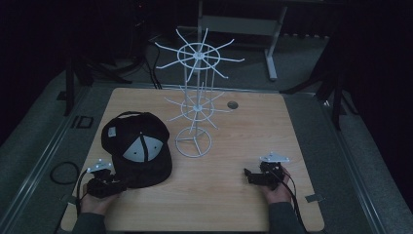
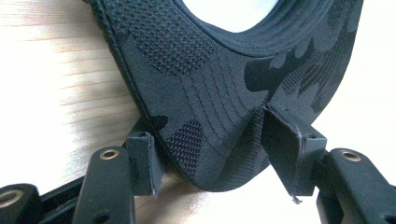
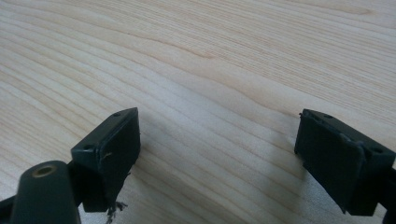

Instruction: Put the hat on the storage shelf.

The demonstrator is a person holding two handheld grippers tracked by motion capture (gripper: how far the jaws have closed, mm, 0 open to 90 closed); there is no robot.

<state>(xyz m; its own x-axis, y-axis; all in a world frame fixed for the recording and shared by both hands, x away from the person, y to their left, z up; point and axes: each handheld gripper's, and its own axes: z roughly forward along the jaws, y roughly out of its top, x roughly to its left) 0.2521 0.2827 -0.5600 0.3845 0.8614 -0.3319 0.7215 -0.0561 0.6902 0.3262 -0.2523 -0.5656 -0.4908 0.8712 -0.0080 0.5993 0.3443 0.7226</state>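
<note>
Two tools in play. We clamp left tool (image 2: 219, 158) on cap (image 1: 139, 146) brim, cap at worktop (image 1: 234, 204) 9 o'clock. Right tool (image 3: 233, 154) jaws apart, idle at 4 o'clock. Grip brim deeper, lift level toward rack (image 1: 195, 105) at 12 o'clock.

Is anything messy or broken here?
Nothing is spilled or tipped. The cap's brim is buckled between the left gripper pads, and the right gripper pad has a frayed bottom edge. The white rack stands upright with bare hooks.
</note>
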